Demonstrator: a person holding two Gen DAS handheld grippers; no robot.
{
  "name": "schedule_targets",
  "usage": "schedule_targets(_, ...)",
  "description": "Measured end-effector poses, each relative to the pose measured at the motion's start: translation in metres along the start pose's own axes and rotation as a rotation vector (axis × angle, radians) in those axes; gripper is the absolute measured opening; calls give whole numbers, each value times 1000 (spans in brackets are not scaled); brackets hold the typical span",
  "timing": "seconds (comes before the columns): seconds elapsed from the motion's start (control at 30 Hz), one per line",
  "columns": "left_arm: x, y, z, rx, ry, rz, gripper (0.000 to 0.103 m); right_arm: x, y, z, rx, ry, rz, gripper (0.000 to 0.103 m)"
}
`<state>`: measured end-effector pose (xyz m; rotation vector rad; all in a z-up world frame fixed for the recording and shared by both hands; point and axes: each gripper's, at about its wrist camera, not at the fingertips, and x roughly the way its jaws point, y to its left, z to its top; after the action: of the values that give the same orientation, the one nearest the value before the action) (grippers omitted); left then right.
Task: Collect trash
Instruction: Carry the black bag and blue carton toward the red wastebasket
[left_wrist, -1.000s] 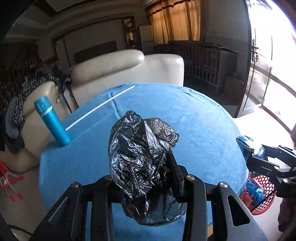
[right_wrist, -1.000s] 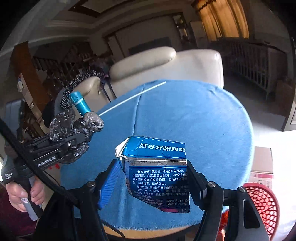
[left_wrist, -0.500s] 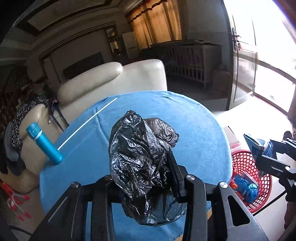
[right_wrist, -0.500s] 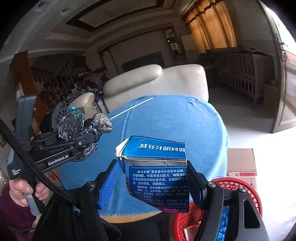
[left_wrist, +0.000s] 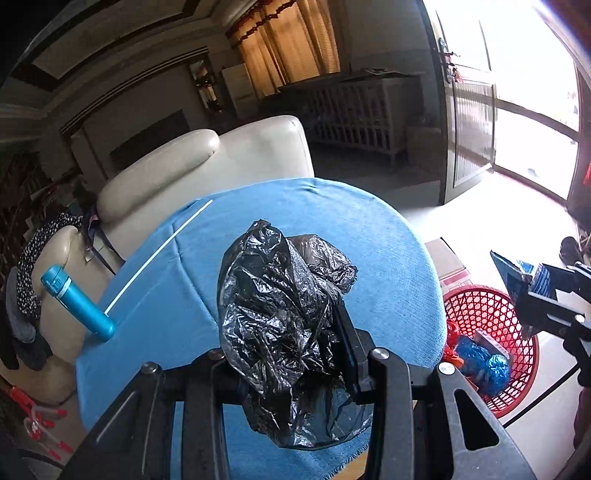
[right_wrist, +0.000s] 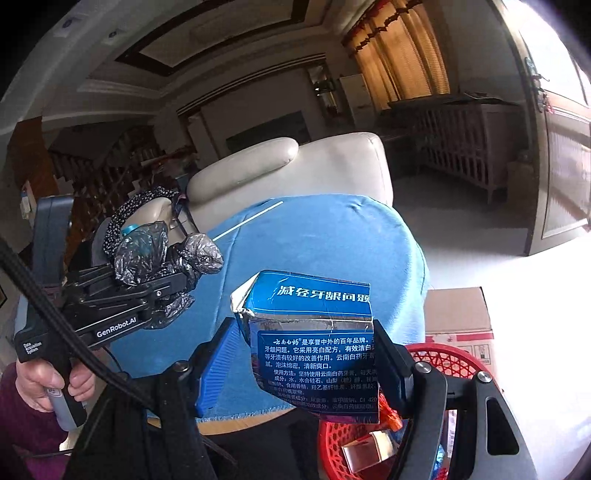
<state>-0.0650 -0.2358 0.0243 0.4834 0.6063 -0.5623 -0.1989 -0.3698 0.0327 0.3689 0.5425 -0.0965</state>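
Observation:
My left gripper (left_wrist: 288, 354) is shut on a crumpled black plastic bag (left_wrist: 280, 310) and holds it above the near edge of the round blue table (left_wrist: 369, 243). The bag also shows in the right wrist view (right_wrist: 162, 254), at the left. My right gripper (right_wrist: 310, 354) is shut on a blue toothpaste box (right_wrist: 317, 343) and holds it over the red mesh basket (right_wrist: 454, 362) on the floor. In the left wrist view the basket (left_wrist: 491, 314) stands right of the table and holds blue wrappers (left_wrist: 480, 363); the box (left_wrist: 517, 275) hangs above it.
A teal bottle (left_wrist: 75, 302) and a long white stick (left_wrist: 159, 254) lie on the table's left part. A cream sofa (left_wrist: 207, 166) stands behind the table. A cardboard box (right_wrist: 458, 314) sits by the basket. A bright doorway is at the right.
Both grippers have swung right and pulled back from the table. The red basket has come into view under the right gripper, and the toothpaste box now hangs over it.

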Motion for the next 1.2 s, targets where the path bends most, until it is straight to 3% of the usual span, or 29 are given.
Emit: schedule_targets(1.2, 1, -37, 6, 117, 5, -53, 40, -17, -23, -2, 77, -20, -49, 72)
